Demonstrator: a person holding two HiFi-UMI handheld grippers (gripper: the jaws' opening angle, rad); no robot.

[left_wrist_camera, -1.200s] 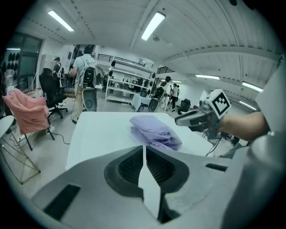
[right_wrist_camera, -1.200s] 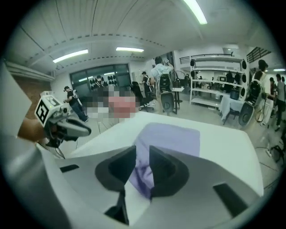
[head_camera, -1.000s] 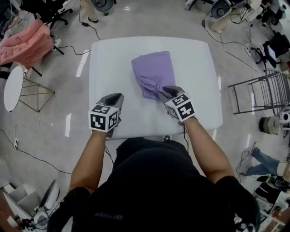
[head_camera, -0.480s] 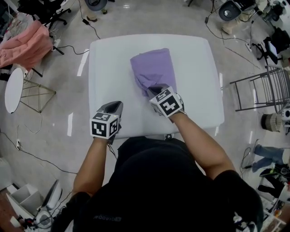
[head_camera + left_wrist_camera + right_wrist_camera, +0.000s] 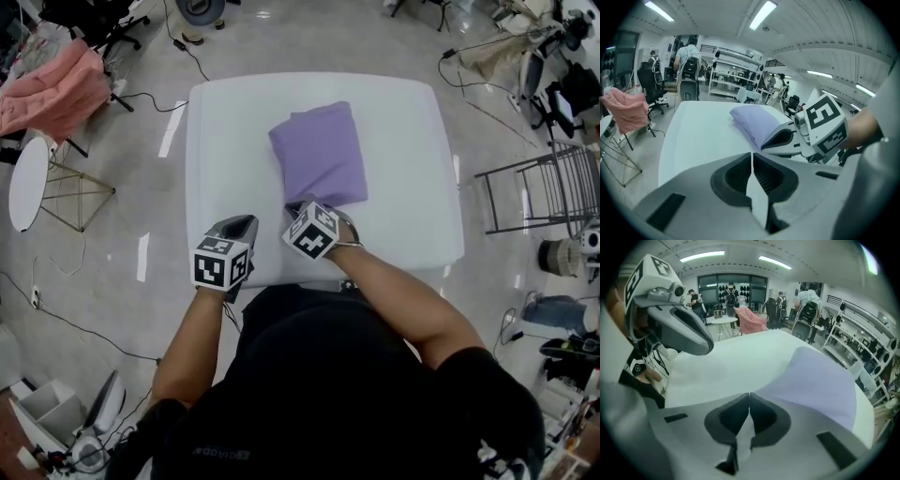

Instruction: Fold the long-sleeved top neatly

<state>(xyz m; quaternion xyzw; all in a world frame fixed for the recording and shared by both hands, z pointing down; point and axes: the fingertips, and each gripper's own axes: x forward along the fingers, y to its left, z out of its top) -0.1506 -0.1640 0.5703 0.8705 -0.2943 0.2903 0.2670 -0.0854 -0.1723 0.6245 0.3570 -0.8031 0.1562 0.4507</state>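
The purple long-sleeved top (image 5: 319, 155) lies folded into a compact rectangle in the middle of the white table (image 5: 225, 141). My right gripper (image 5: 298, 204) is shut and holds nothing. It hovers just off the top's near left corner, over bare table. In the right gripper view the top (image 5: 820, 385) spreads out to the right beyond the closed jaws (image 5: 749, 394). My left gripper (image 5: 236, 225) is shut and empty near the table's front edge, apart from the cloth. The left gripper view shows the top (image 5: 752, 123) ahead, with the right gripper (image 5: 787, 138) next to it.
A pink garment (image 5: 52, 89) is draped over a chair at the back left, next to a small round white table (image 5: 28, 183). A metal rack (image 5: 553, 192) stands to the right. Cables trail across the floor, and people stand by shelving in the background.
My right gripper has let go of the top's near edge, shut, and drawn back and left off the cloth. The top now lies flat. The left gripper has shifted slightly.
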